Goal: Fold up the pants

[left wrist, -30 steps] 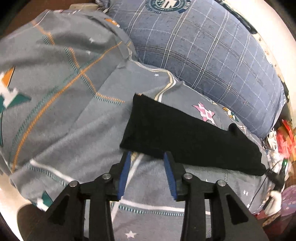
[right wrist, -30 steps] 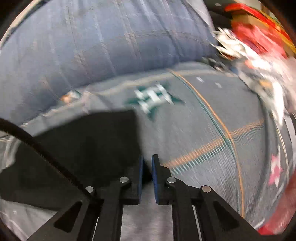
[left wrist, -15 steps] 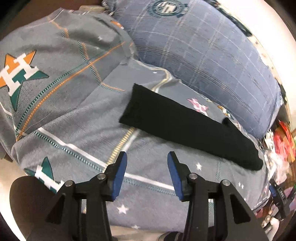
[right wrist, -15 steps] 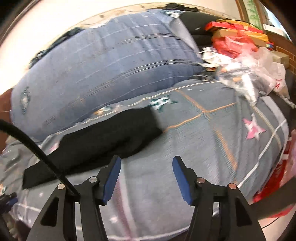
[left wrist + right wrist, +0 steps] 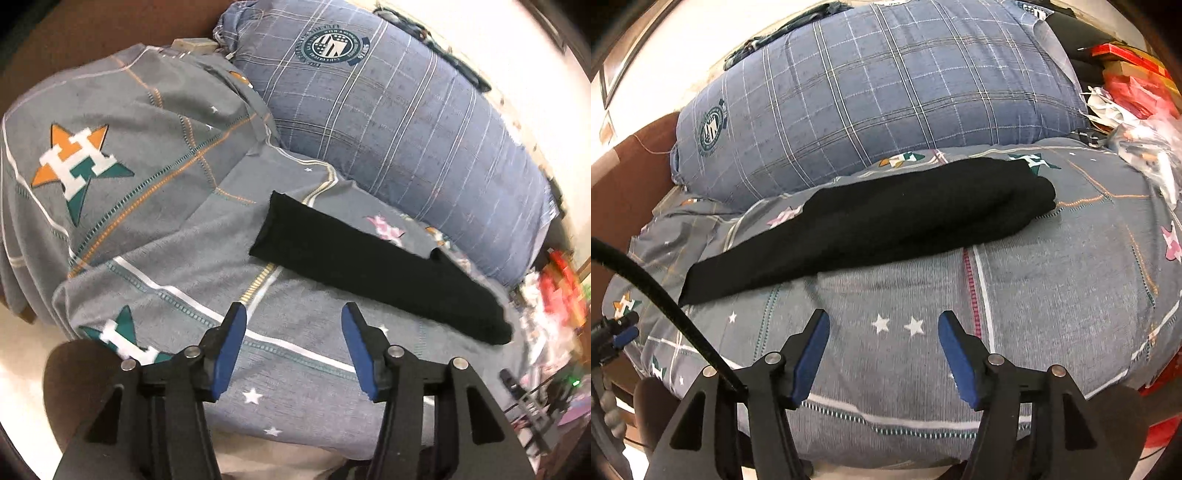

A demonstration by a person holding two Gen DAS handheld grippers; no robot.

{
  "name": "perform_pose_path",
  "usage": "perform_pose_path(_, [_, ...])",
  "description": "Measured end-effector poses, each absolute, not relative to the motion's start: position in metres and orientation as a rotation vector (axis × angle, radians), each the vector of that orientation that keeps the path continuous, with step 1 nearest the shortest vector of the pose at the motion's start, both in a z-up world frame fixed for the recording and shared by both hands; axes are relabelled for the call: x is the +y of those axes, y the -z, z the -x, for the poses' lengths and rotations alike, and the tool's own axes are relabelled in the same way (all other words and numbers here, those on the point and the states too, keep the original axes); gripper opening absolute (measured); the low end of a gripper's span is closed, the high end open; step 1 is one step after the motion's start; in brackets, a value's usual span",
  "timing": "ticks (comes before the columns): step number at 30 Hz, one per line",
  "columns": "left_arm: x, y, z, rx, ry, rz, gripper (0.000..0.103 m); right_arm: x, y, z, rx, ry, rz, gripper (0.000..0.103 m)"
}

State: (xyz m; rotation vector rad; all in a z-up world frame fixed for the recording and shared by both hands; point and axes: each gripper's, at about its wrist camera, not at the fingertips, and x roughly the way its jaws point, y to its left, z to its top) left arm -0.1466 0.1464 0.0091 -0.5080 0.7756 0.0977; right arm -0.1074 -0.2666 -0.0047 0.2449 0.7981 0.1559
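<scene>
Pants (image 5: 373,266) (image 5: 871,218), one black pair, lie folded into a long narrow strip across the middle of the bed (image 5: 314,373) (image 5: 1052,295). The strip rests flat on the grey bedcover, which is printed with stars and lettered emblems. One end of the strip is a straight, squared-off edge, nearer the pillow; the other end is thicker and rounded (the fabric looks doubled over there).

One large blue plaid duvet bundle (image 5: 399,122) (image 5: 886,92) sits just behind the pants, along the wall side of the bed. One grey pillow (image 5: 110,147) in the matching star print rests at the head end, seen in the left wrist view only. A heap of red and white clutter (image 5: 1134,99) lies at the far end of the bed, too jumbled to count.

The left gripper (image 5: 293,347) hovers above the near edge of the bed, its two blue-padded fingers spread wide, nothing between them. The right gripper (image 5: 884,354) hangs likewise over the near edge, jaws wide apart and holding nothing. Both grippers are well apart from the pants. One black cable (image 5: 665,306) crosses the lower left of the right wrist view.
</scene>
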Motion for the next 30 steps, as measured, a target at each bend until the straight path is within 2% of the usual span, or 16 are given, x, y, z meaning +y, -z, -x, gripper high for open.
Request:
perform_pose_path(9, [0.114,-0.005,0.142,0.788,-0.019,0.500,0.054,-0.259,-0.018,0.144,0.750,-0.124,-0.203,0.068])
perform_pose_path(13, [0.100,-0.009,0.144,0.784,0.007,0.466,0.054,-0.250,-0.039,0.168,0.636,-0.068,-0.077,0.071])
perform_pose_path(14, [0.098,-0.010,0.145,0.780,0.005,0.453,0.054,-0.248,-0.043,0.172,0.603,-0.040,-0.046,0.074])
perform_pose_path(16, [0.098,-0.009,0.146,0.776,0.000,0.444,0.054,-0.245,-0.052,0.181,0.523,0.015,-0.001,0.088])
perform_pose_path(17, [0.099,-0.007,0.147,0.777,-0.004,0.448,0.054,-0.244,-0.056,0.185,0.479,0.030,0.003,0.100])
perform_pose_path(18, [0.102,-0.005,0.147,0.783,-0.010,0.455,0.054,-0.245,-0.057,0.185,0.458,0.032,-0.005,0.103])
perform_pose_path(25, [0.129,0.009,0.154,0.803,-0.097,0.473,0.055,-0.232,-0.044,0.139,0.636,-0.147,-0.066,0.103])
perform_pose_path(30, [0.158,0.029,0.129,0.833,-0.132,0.539,0.055,-0.177,-0.039,0.077,0.756,-0.394,-0.045,0.101])
